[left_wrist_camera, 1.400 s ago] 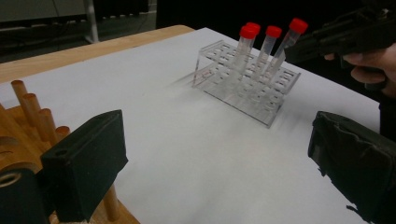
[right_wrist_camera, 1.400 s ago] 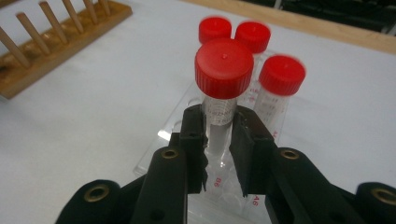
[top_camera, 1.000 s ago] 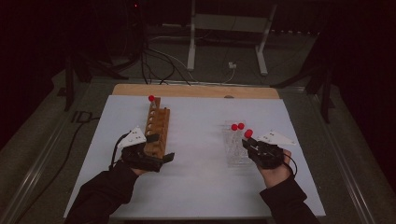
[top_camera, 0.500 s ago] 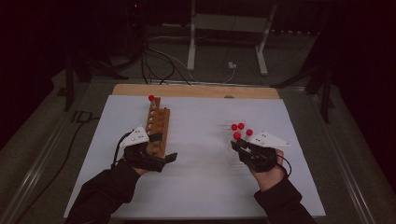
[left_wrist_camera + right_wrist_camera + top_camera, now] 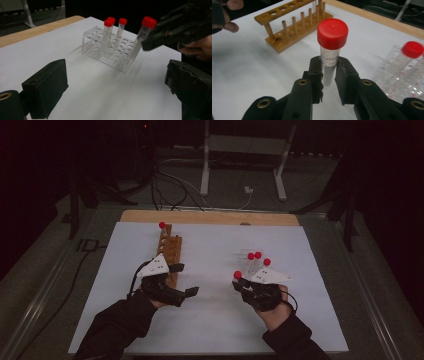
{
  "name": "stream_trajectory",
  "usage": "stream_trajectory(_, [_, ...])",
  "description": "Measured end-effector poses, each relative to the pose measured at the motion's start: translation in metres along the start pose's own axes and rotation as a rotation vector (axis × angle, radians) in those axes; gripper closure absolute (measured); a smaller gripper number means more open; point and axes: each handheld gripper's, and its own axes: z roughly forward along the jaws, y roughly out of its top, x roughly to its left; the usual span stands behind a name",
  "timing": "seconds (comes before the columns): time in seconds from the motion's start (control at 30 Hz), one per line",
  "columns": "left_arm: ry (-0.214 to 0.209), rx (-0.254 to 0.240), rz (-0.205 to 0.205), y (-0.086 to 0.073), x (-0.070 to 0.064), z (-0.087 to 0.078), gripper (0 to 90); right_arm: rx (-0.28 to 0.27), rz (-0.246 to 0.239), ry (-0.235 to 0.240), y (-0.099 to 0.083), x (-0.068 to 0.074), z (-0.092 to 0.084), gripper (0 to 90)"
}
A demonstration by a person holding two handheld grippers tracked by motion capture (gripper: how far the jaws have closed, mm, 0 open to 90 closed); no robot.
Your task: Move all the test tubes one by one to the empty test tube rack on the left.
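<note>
Worktop (image 5: 210, 320) covered with white sheet. Wooden rack (image 5: 170, 252) beside left hand-held gripper (image 5: 185, 280), jaws apart, nothing between. Clear plastic rack (image 5: 110, 50) holds three red-capped tubes. Right hand-held gripper (image 5: 329, 72) clenched on red-capped tube (image 5: 331, 50), upright, lifted just beside clear rack.

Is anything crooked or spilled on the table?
Nothing spilled. One red-capped tube is out of the clear rack, pinched in the right claw. Three capped tubes stand in that rack, one in the wooden rack.
</note>
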Motion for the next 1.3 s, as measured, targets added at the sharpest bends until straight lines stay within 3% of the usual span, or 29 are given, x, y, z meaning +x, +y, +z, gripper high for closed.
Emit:
stream_trajectory(0.2, [-0.049, -0.006, 0.000, 0.006, -0.007, 0.008, 5.2, 0.022, -0.010, 0.030, -0.003, 0.008, 0.007, 75.0])
stream_trajectory(0.43, [-0.074, 0.019, 0.029, 0.010, -0.014, 0.018, 6.5, 0.032, -0.026, 0.054, -0.004, 0.015, 0.010, 75.0])
stream_trajectory(0.67, [-0.110, 0.031, 0.027, 0.012, -0.020, 0.030, 7.5, 0.044, -0.041, 0.075, -0.005, 0.021, 0.014, 75.0])
stream_trajectory(1.0, [-0.124, 0.031, 0.066, 0.019, -0.028, 0.044, 23.3, 0.051, -0.044, 0.094, -0.005, 0.026, 0.015, 75.0])
stream_trajectory(1.3, [-0.127, 0.038, 0.099, 0.020, -0.033, 0.054, 45.8, 0.052, -0.047, 0.102, -0.005, 0.028, 0.015, 75.0])
